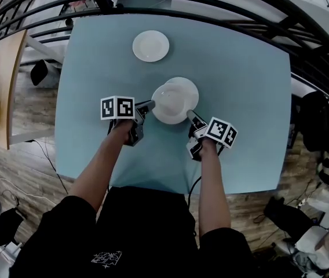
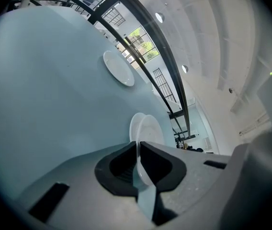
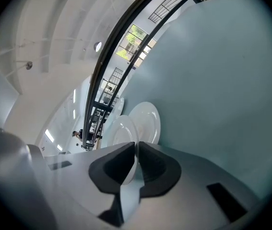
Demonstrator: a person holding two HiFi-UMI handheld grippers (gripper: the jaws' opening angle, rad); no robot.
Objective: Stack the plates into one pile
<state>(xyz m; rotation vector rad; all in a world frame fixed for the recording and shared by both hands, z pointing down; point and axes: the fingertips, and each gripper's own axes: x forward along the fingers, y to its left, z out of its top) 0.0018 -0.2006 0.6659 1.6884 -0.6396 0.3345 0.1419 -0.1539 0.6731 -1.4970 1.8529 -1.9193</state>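
Gripper views (unlike head's) show plate (image 2: 150,130) rim clamped.

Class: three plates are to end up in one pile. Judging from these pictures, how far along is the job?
Done: no finished pile yet. In hand: the left gripper and right gripper clamp opposite rims of one plate, which overlaps a second plate on the table. Left: seat it there, then add the far plate, lying alone.

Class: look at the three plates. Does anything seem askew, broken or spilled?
Nothing broken or spilled. The held plate, gripped at its rim by the left gripper and right gripper, overlaps a second plate off-centre; a third plate sits apart.
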